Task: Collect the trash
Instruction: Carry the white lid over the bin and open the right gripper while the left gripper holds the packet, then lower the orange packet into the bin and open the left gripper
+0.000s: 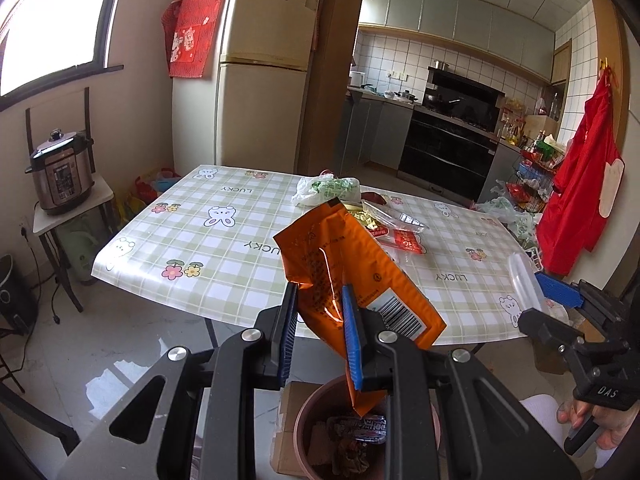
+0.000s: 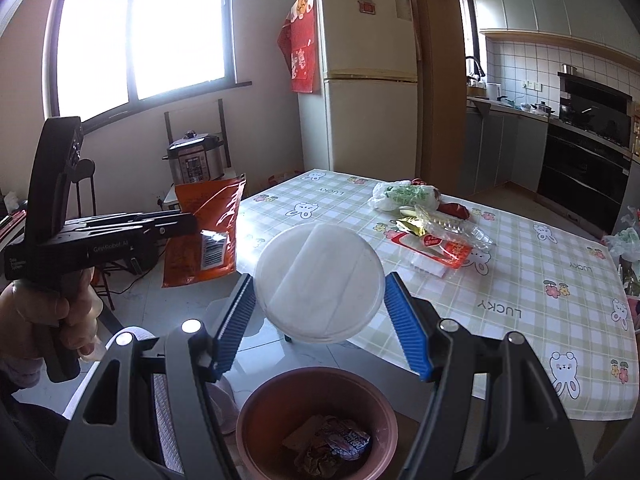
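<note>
A: Two grips on my rig right now. My left gripper (image 1: 320, 332) has its fingers (image 1: 352, 344) narrowed and clamped on the orange snack bag (image 1: 352, 264); the bag sticks up past the fingertips and its lower corner hangs below them.

B: And the bin?

A: The brown bin (image 1: 312, 412) sits on the floor straight under the left fingers, with the bag's corner dangling over its mouth. Crumpled wrappers (image 1: 360, 432) lie inside it.

B: Right side?

A: My right gripper (image 2: 320, 312) has its fingers (image 2: 408, 328) spread wide, one on each side of the white round lid (image 2: 320, 280), pads against its rim. The lid is tilted, face toward the camera. In that view the same bin (image 2: 256, 420) is below the fingers, a bit nearer than the lid.

B: What's left on the surface?

A: Beyond both sets of fingers, on the checked surface (image 2: 500, 288): a white-green plastic bag (image 2: 404, 196), a clear tray with red label (image 2: 440, 244), and a yellow wrapper (image 2: 412, 226) touching the tray. All well apart from the fingers.

B: Hands?

A: The hand (image 2: 48, 312) on the left gripper's handle shows at the right view's left edge, with the orange bag out ahead of it.
</note>
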